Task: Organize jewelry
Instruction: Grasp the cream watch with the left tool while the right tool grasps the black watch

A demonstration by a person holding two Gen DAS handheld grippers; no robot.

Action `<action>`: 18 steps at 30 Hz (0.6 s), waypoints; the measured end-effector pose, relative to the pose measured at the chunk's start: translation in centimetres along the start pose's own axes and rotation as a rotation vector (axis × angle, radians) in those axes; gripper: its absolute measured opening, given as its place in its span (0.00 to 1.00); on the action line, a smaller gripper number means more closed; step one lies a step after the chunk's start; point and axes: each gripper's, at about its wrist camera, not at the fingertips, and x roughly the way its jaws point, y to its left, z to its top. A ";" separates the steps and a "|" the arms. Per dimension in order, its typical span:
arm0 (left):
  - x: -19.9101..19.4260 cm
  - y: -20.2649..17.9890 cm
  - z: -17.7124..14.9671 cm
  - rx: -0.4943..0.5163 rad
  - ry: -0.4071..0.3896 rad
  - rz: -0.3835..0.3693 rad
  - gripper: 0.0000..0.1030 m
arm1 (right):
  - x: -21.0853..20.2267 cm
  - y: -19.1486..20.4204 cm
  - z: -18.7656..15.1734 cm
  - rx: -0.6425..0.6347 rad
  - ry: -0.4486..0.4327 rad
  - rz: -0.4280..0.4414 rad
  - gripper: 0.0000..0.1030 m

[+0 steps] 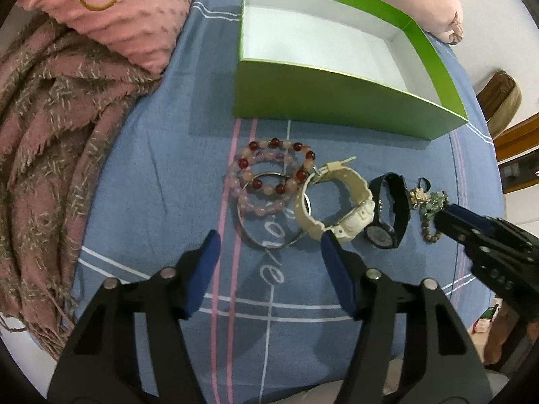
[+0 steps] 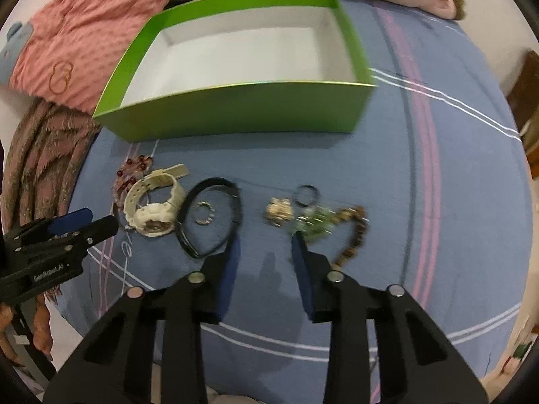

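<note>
Both hand-held grippers (image 1: pixel 269 239) (image 2: pixel 266 239) hover part-open, empty — beaded bracelets (image 1: pixel 269 171), two watches (image 1: pixel 337 202) below.

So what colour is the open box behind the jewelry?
Bright green outside, white inside: the box shows best in the left wrist view.

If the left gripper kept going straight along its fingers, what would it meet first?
Probably the metal bangle lying between the fingers of the left gripper, on the blue sheet; the white watch sits beside the right-hand finger. Depth is unclear.
</note>
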 end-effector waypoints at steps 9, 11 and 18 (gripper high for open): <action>1.1 -1.4 1.7 0.005 0.017 -0.047 0.62 | 2.9 1.8 2.0 -0.035 0.030 0.011 0.25; 1.2 -1.4 2.1 -0.001 0.013 -0.059 0.62 | 3.6 2.1 2.1 -0.048 0.046 0.012 0.19; 1.5 -1.5 2.5 -0.001 0.025 -0.062 0.48 | 4.8 2.6 2.0 -0.059 0.069 0.026 0.06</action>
